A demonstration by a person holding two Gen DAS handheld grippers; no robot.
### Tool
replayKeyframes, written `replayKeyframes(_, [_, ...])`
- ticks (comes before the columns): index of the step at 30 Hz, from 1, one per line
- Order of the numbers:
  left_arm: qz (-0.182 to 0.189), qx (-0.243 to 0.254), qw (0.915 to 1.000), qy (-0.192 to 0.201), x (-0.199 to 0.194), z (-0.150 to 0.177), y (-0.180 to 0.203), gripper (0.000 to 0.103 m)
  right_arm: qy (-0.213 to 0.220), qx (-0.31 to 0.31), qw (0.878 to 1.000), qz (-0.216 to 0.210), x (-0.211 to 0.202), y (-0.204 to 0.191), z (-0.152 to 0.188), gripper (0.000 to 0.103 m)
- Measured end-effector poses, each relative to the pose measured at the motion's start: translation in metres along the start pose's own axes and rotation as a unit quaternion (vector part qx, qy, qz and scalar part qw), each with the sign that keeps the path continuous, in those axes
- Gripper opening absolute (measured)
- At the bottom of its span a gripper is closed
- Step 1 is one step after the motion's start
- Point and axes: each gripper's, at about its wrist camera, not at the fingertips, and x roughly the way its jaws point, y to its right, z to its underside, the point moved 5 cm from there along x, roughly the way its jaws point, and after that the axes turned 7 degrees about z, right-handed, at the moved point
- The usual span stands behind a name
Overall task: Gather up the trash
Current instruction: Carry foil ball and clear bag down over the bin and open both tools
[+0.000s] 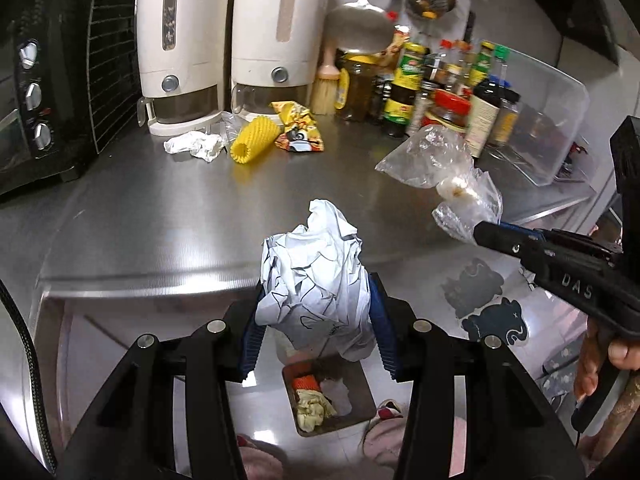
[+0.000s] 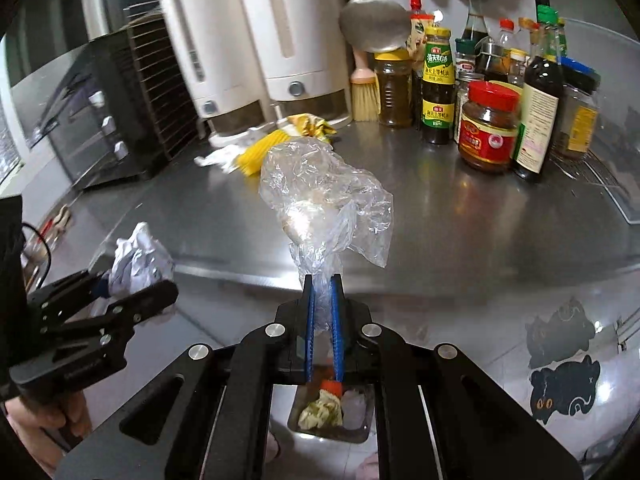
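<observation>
Nearest, the left claw (image 1: 316, 320) clamps a crumpled white paper wad (image 1: 316, 276) between ribbed blue pads; the right claw (image 2: 323, 332) pinches the neck of a crinkly clear plastic bag (image 2: 324, 196). Both hang above a small rectangular bin (image 2: 360, 434) on the floor, already holding scraps. Farther on the brushed-steel worktop (image 1: 168, 216) lie three pieces: a white tissue (image 1: 195, 145), a yellow foam net sleeve (image 1: 253, 141), a glossy snack wrapper (image 1: 300, 130). Behind stand two cream dispensers (image 1: 228, 36). Only the left view shows the oven's three knobs (image 1: 34, 96) clearly.
</observation>
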Motion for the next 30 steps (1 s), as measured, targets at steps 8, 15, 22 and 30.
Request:
replayKeyframes(8, [0.002, -0.003, 1.0000, 0.001, -0.019, 0.057, 0.014, 0.045, -0.016, 0.013, 0.999, -0.038, -0.025, -0.010, 0.066, 0.009])
replayKeyframes(15, [0.000, -0.016, 0.9989, -0.044, 0.013, 0.119, 0.009, 0.045, -0.068, 0.029, 0.997, -0.037, 0.006, -0.005, 0.128, 0.009])
replayKeyframes(22, [0.005, -0.023, 0.9941, -0.105, 0.065, 0.179, 0.003, 0.045, -0.128, 0.051, 0.990, -0.015, 0.062, 0.012, 0.177, 0.009])
replayKeyframes(30, [0.013, -0.040, 0.9876, -0.151, 0.122, 0.219, -0.010, 0.045, -0.182, 0.085, 0.980, -0.007, 0.125, 0.026, 0.216, 0.009])
